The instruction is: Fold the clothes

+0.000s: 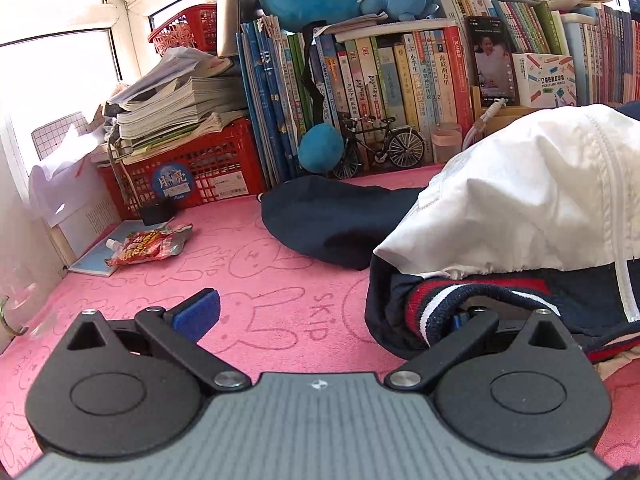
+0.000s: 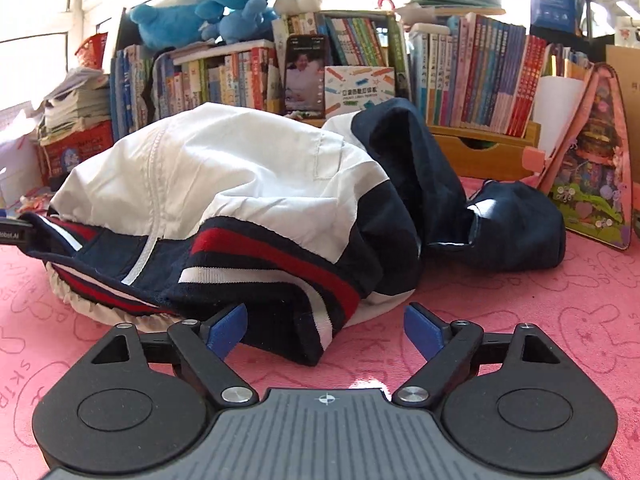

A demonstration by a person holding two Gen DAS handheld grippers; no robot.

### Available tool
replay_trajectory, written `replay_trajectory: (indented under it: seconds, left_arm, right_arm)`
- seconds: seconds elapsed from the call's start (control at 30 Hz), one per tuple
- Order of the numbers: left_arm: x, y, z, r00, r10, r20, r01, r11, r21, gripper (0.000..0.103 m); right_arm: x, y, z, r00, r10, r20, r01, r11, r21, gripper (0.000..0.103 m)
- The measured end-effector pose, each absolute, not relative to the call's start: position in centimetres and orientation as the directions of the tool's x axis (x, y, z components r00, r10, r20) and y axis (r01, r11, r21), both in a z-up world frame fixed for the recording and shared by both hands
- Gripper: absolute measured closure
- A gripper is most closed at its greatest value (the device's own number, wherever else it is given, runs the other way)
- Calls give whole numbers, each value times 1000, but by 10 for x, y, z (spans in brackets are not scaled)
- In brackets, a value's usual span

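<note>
Jacket (image 2: 240,176), white and navy with red-and-white striped ribbing, heaped on the pink cloth (image 2: 520,320) straight ahead of both claws.

Right gripper (image 2: 324,332): spread wide, gripping nothing. Striped hem corner (image 2: 320,320) drooping into the gap between the blue pads (image 2: 228,332), closer to the left one, pressed by neither. Just beyond the fingertips, folded bands of red, white and navy ribbing; above and behind those, the white panel with a stitched seam. Ahead and to the right, a navy sleeve (image 2: 516,228) slumped onto the cloth, and further right a pink illustrated bag (image 2: 592,176) leaning upright.

Left gripper (image 1: 328,316): also wide apart, clamped on nothing. Left pad bare over the pink cloth; right finger tucked under the striped hem, its pad mostly hidden. Bulk of the jacket up and to the right of this claw. Ahead and slightly right, another navy sleeve (image 1: 340,224) lying flat. Ahead and to the left, a crumpled snack pouch (image 1: 148,246) resting partly on a thin blue book (image 1: 92,258). Further off on that side, a red crate (image 1: 192,168) stacked with papers.

Farthest from both claws, a row of books (image 1: 380,80) standing upright, with a model bicycle (image 1: 384,144) in front, a phone (image 2: 306,76) propped against the spines, and blue plush toys (image 2: 208,8) sitting on top.
</note>
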State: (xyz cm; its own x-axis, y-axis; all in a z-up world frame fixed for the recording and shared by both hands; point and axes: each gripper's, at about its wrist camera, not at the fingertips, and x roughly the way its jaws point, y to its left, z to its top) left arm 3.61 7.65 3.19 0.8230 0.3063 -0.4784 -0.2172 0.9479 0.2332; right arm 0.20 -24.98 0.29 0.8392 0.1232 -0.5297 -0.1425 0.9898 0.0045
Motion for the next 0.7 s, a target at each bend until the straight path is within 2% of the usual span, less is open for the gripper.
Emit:
replay_trajectory:
  seconds: [0.17, 0.27, 0.4, 0.57, 0.7]
  left_arm:
    - [29, 92, 44, 824, 342, -452, -258, 936, 237, 0]
    - [27, 102, 43, 811, 352, -468, -281, 935, 215, 0]
    - [18, 110, 39, 811, 276, -517, -225, 961, 160, 0]
    - [-4, 96, 32, 805, 104, -584, -61, 994, 93, 0]
    - [-30, 74, 34, 813, 50, -580, 10, 995, 99, 0]
  right_arm:
    - [18, -224, -4, 824, 97, -558, -144, 989, -41, 14]
    - [22, -224, -2, 847, -29, -531, -24, 995, -93, 14]
    - [4, -257, 8, 867, -69, -493, 43, 997, -65, 11]
    - [-30, -311, 14, 850, -100, -518, 113, 994, -6, 6]
    - [-68, -335, 21, 842, -119, -526, 144, 990, 7, 6]
